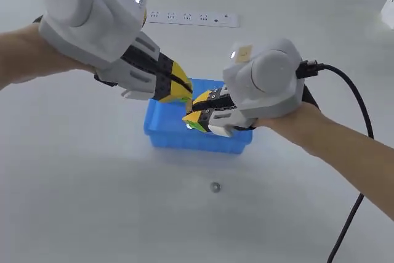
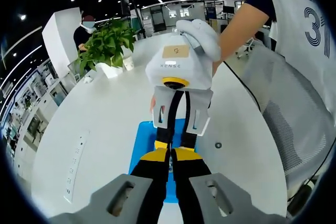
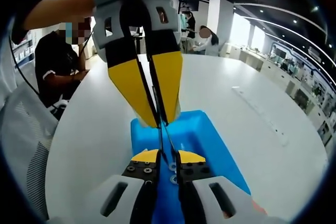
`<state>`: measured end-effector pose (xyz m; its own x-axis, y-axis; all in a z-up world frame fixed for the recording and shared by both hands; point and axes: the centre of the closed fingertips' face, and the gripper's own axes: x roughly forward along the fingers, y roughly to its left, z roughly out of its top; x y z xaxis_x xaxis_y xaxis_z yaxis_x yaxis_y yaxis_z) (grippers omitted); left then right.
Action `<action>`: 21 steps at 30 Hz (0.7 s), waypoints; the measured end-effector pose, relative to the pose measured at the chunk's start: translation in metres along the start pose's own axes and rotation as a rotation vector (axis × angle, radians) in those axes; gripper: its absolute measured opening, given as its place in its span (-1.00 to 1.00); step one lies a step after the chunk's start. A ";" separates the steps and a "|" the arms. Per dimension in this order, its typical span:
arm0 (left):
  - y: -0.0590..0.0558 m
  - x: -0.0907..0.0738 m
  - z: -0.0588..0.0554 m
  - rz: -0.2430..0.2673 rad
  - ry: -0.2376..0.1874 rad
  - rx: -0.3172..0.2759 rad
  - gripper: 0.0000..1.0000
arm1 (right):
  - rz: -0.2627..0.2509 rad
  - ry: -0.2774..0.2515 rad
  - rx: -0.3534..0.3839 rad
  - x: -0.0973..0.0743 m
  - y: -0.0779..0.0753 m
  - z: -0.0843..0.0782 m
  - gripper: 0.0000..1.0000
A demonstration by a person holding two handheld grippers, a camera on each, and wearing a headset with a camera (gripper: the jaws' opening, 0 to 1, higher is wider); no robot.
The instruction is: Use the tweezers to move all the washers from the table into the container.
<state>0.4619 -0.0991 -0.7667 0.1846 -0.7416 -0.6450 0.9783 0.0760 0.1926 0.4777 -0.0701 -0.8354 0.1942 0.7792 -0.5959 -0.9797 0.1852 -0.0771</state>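
Apart from the left tongs point(image 1: 184, 90) and right tongs point(image 1: 194, 110) lies one washer point(image 1: 215, 186).

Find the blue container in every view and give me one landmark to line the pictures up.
Head view: container at centre, just below the middle.
Left gripper view: container at lower centre, partly hidden behind the jaws.
Right gripper view: container at lower centre, reaching right.
Shared landmark: the white power strip, at top centre, lower left and right.
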 end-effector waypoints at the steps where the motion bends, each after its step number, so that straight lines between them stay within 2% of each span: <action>1: -0.001 -0.002 0.003 -0.001 -0.002 0.006 -0.88 | -0.003 -0.001 -0.005 -0.002 0.001 0.001 -0.75; 3: -0.003 -0.005 0.007 -0.001 -0.001 0.014 -0.88 | -0.009 -0.007 -0.011 -0.006 0.002 0.003 -0.75; 7: -0.007 -0.011 0.018 -0.001 0.004 0.046 -0.88 | -0.025 -0.057 0.003 -0.018 0.004 0.018 -0.75; 11: -0.013 -0.018 0.033 -0.001 -0.001 0.086 -0.88 | -0.022 -0.103 0.013 -0.029 0.011 0.032 -0.75; 17: -0.022 -0.023 0.042 -0.005 0.000 0.127 -0.88 | -0.024 -0.115 -0.023 -0.042 0.027 0.040 -0.76; 21: -0.035 -0.026 0.046 -0.009 -0.001 0.135 -0.88 | -0.023 -0.103 -0.053 -0.051 0.040 0.037 -0.78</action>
<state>0.4190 -0.1134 -0.7224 0.1756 -0.7425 -0.6464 0.9583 -0.0213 0.2848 0.4309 -0.0799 -0.7788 0.2182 0.8332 -0.5081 -0.9756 0.1741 -0.1334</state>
